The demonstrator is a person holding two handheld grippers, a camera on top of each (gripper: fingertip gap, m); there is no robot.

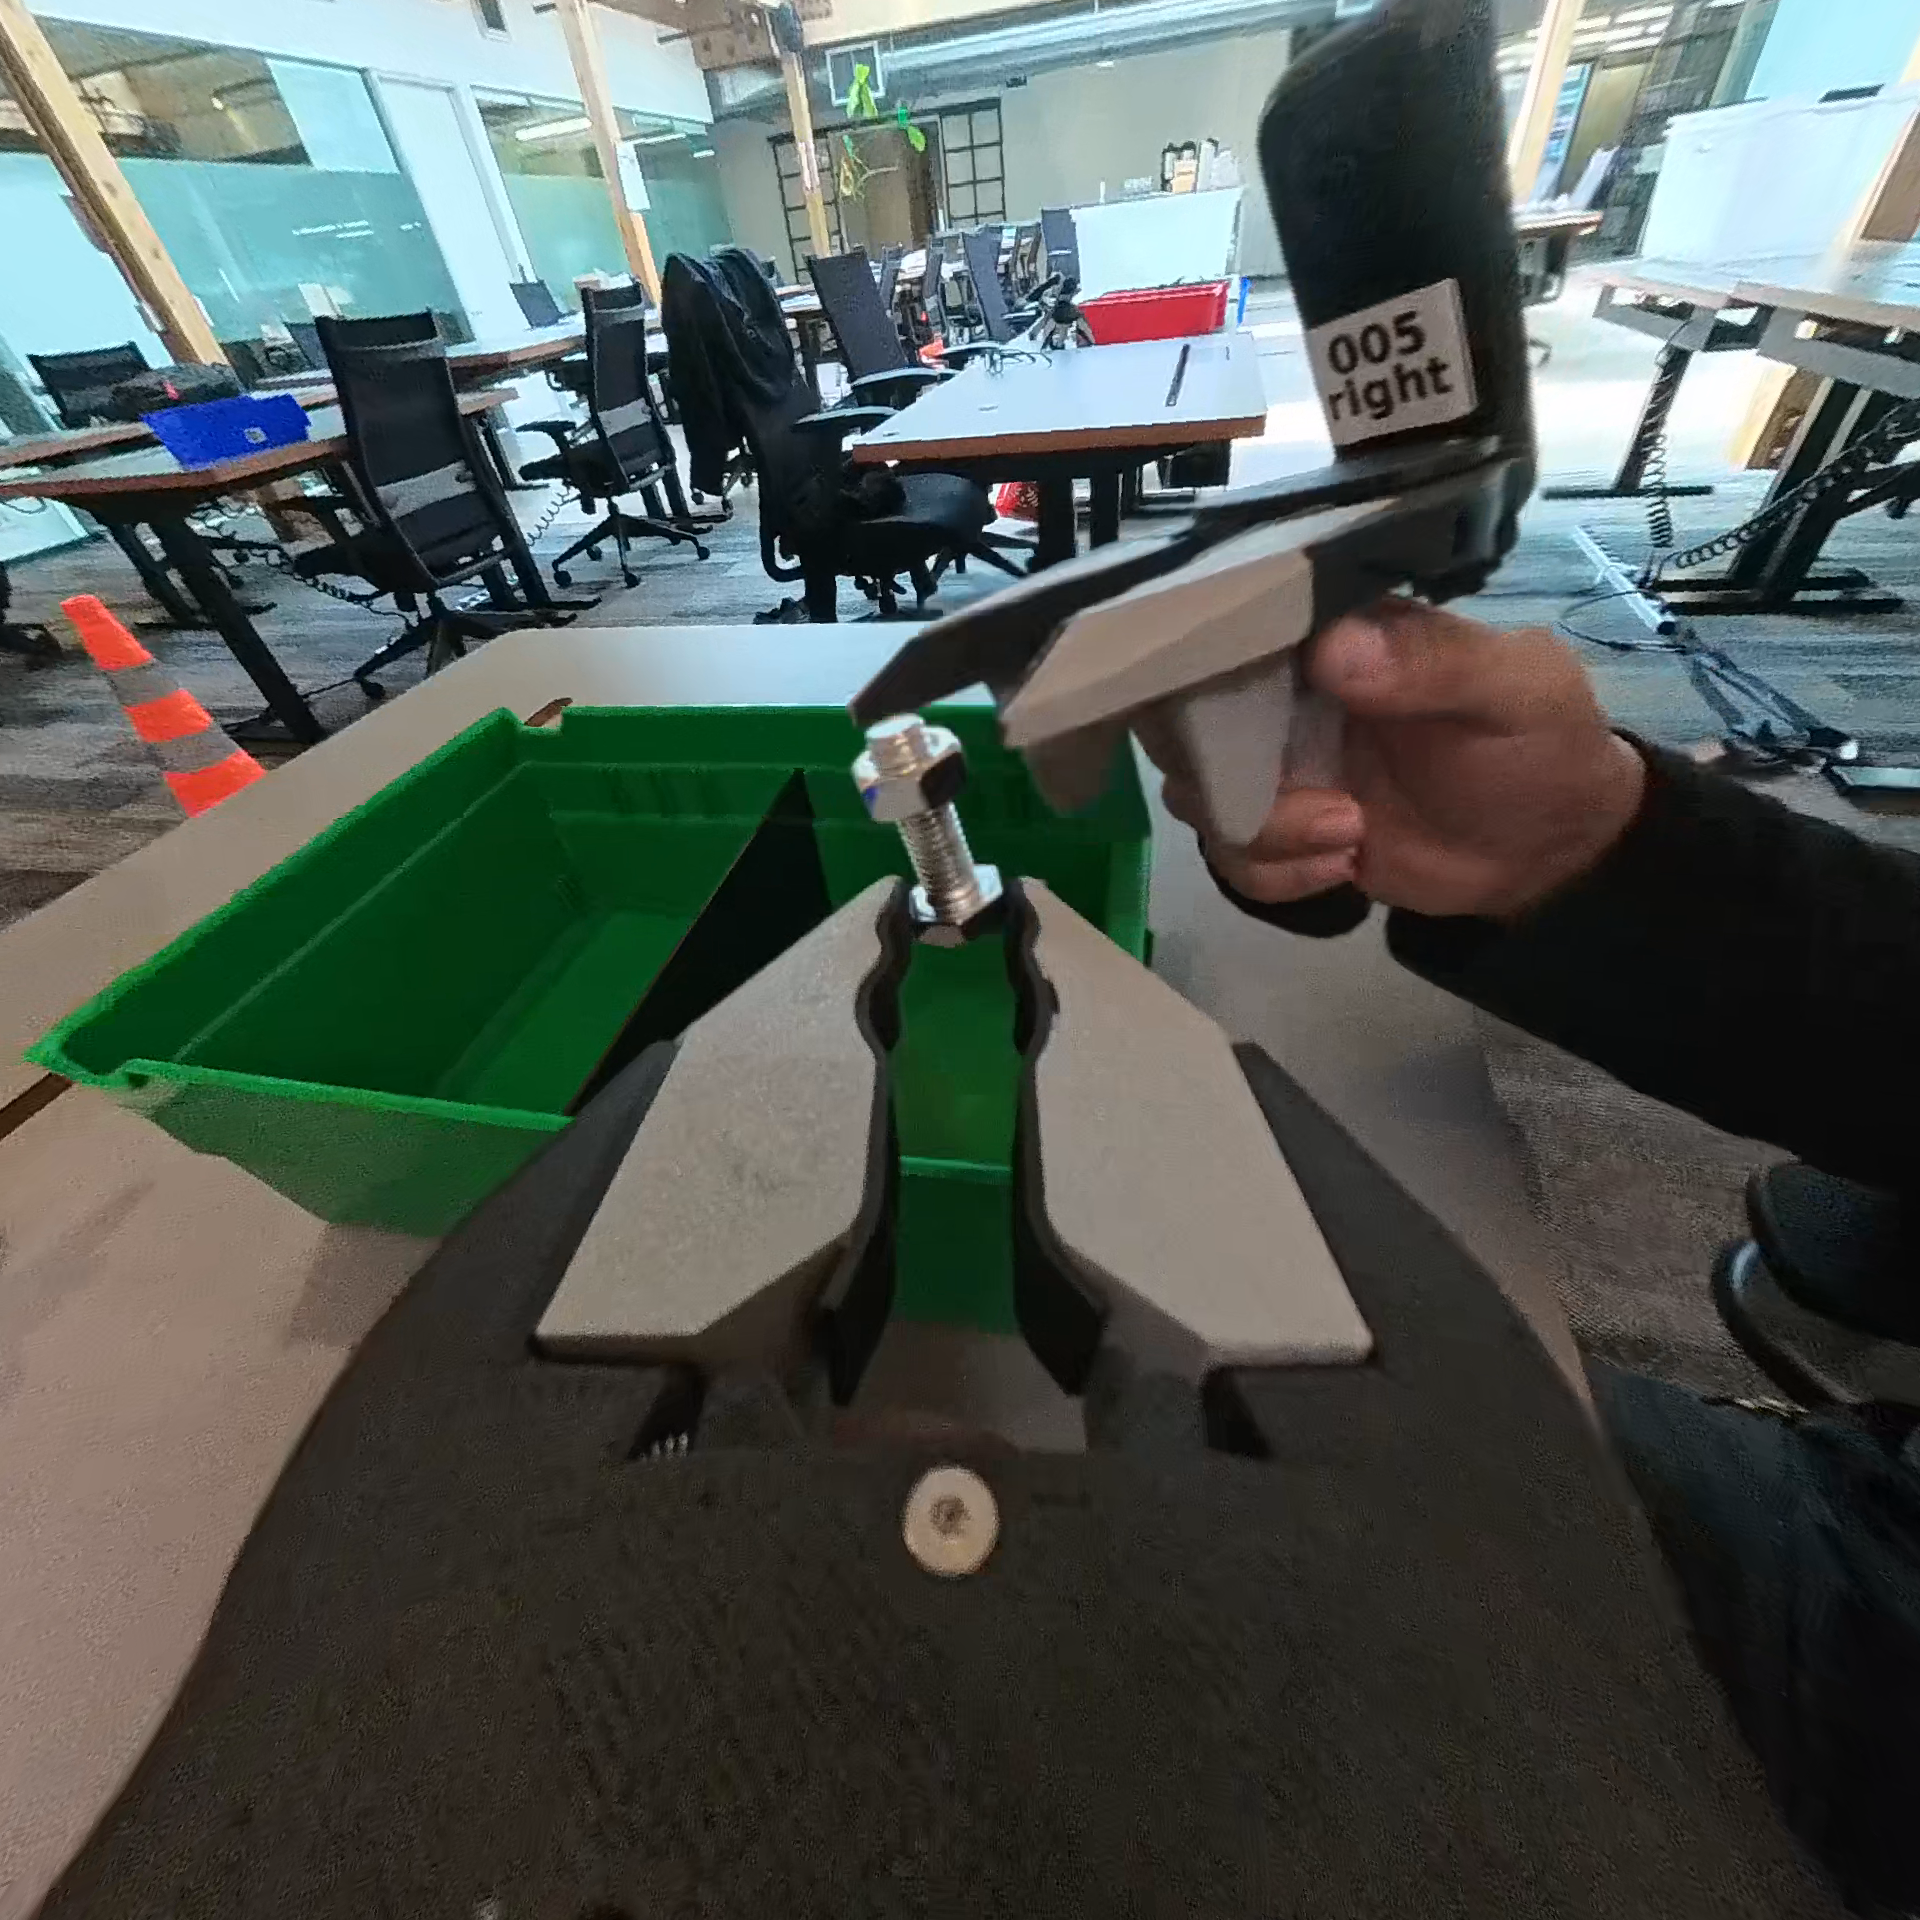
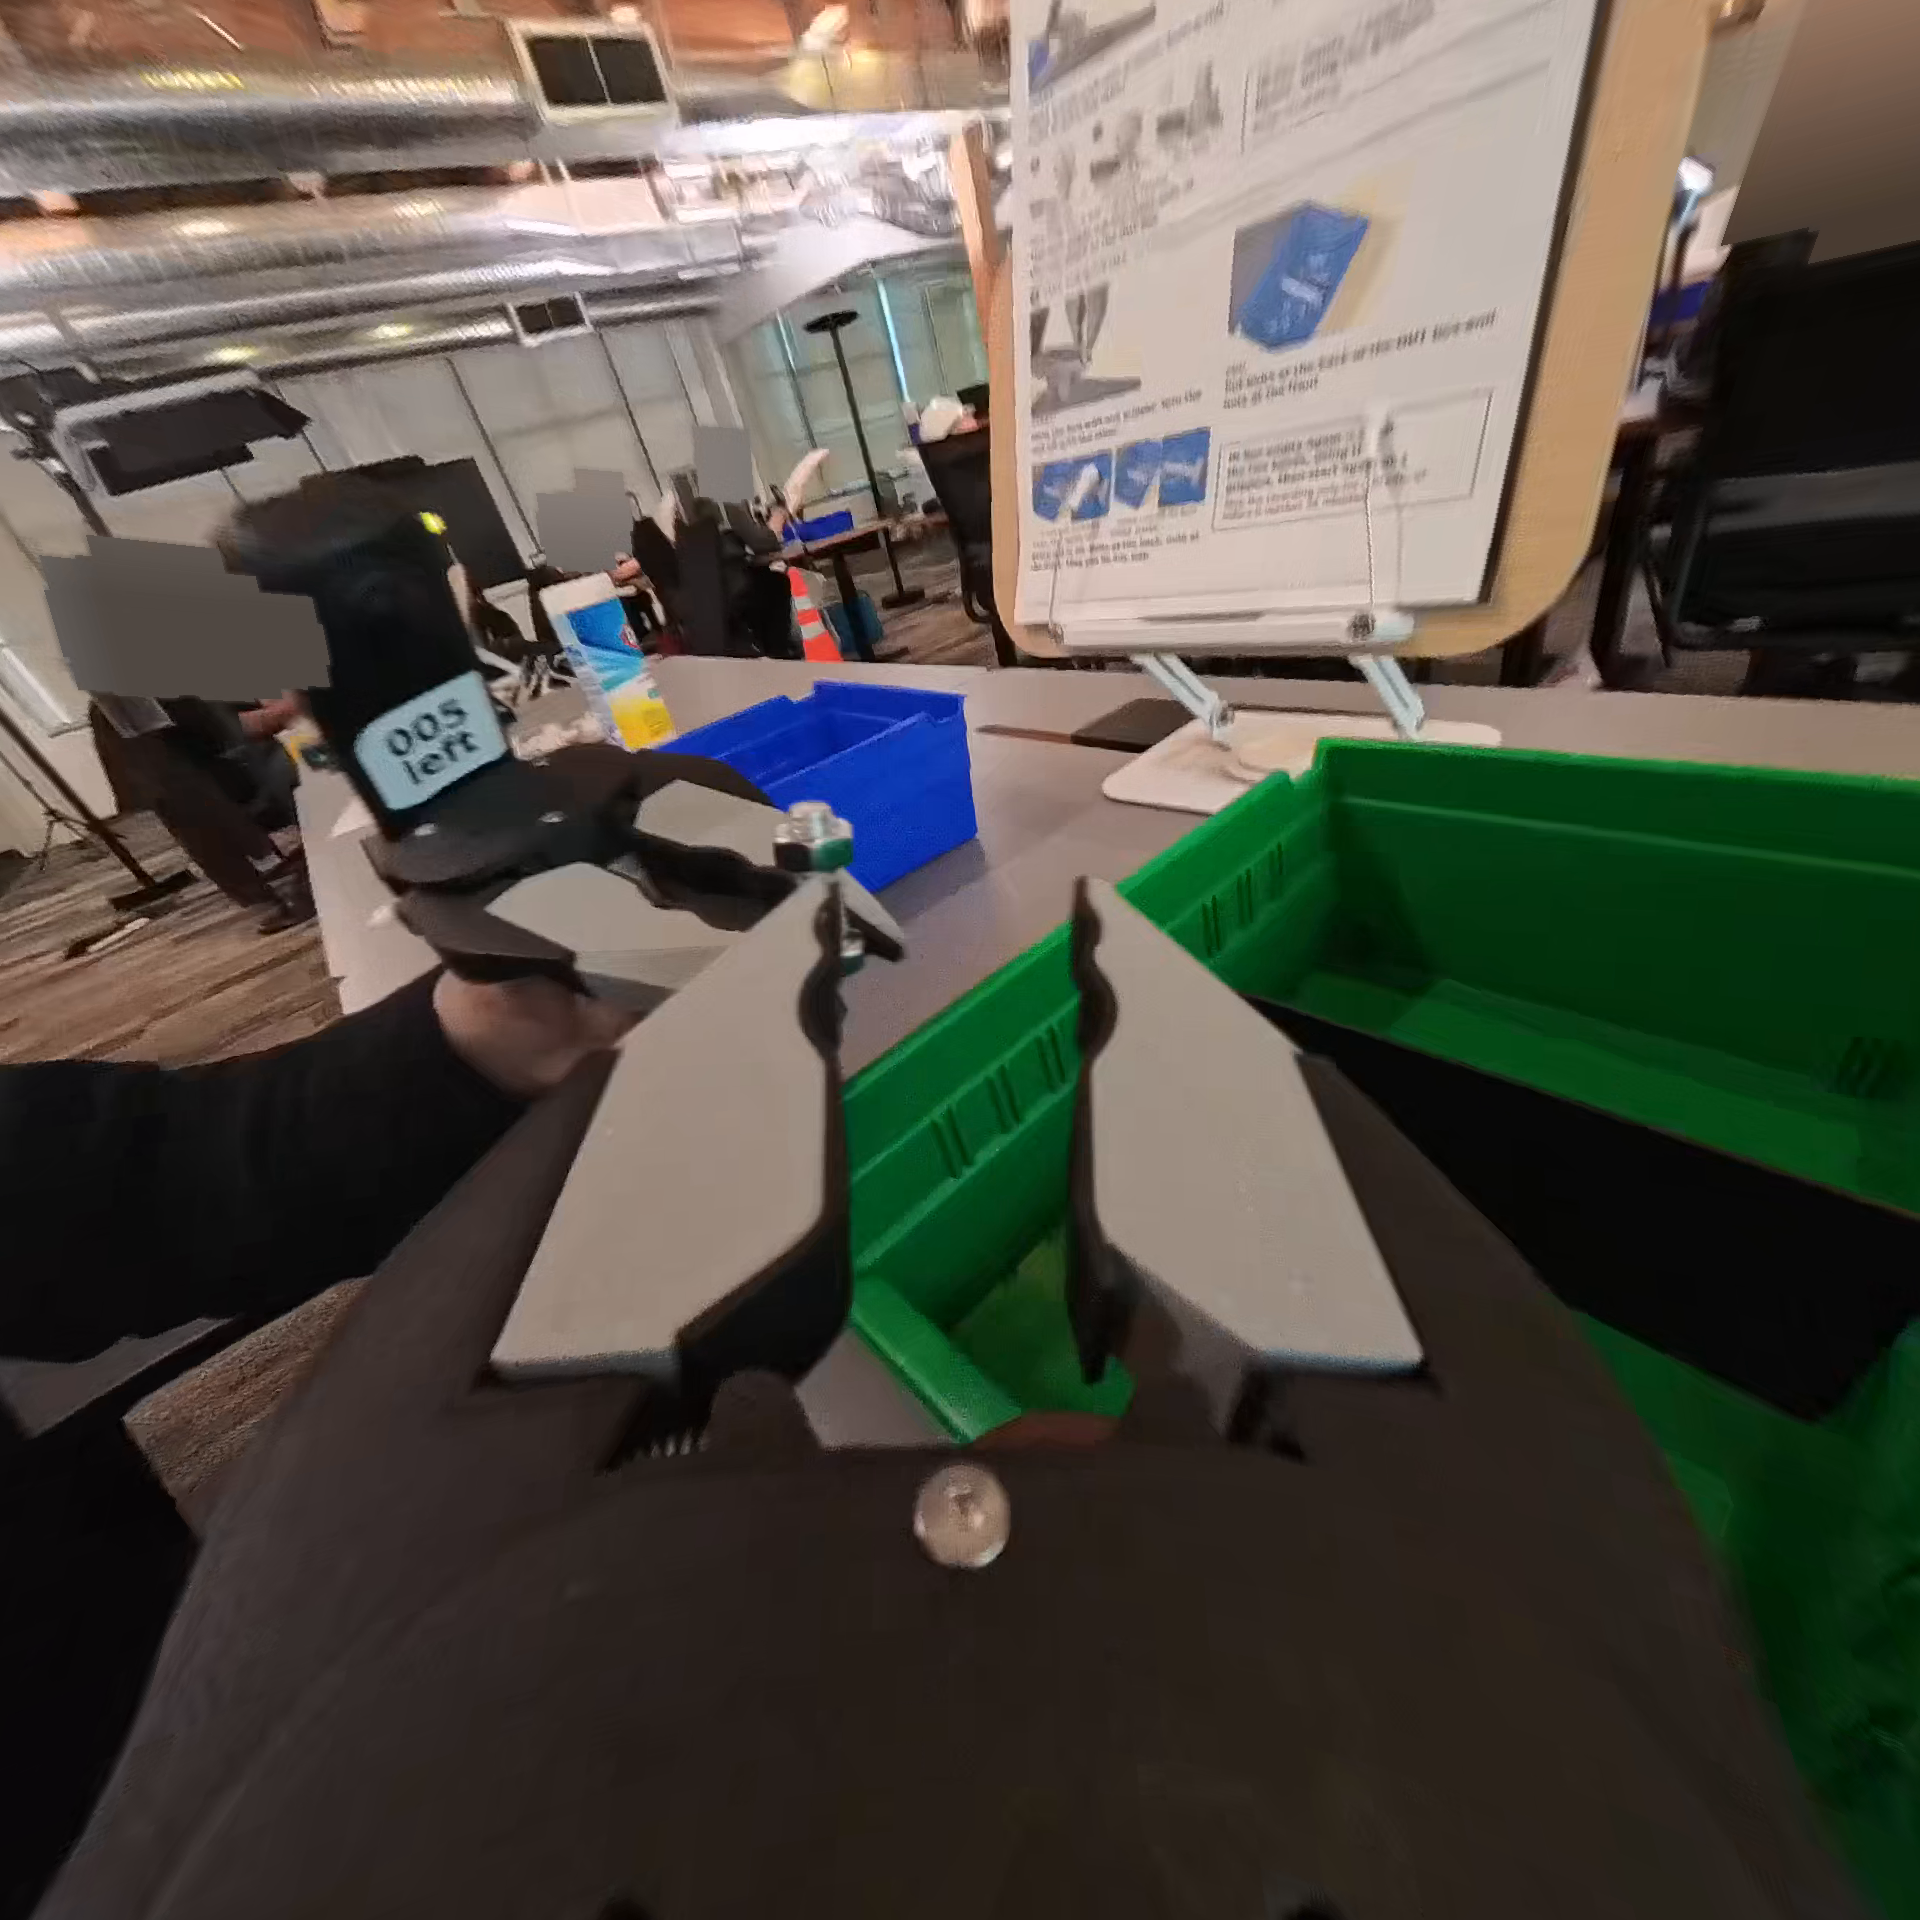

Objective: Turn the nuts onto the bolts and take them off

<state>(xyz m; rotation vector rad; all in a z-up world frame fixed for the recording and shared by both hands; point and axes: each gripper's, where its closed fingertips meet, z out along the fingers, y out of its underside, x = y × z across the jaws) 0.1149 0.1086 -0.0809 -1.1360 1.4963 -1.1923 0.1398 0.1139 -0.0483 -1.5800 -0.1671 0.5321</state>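
Observation:
A silver bolt stands upright with a hex nut threaded near its top end. My left gripper is shut on the bolt's lower hex end and holds it above the green bin. My right gripper comes in from the upper right, just above the nut. In the right wrist view the right gripper is open and empty. Its left finger hides most of the bolt, and the nut shows above that fingertip. The left gripper shows behind it.
The green bin sits on a grey table, its inside bare where visible. A blue bin, a wipes canister and an instruction sheet on a stand are farther back. An orange cone stands on the floor.

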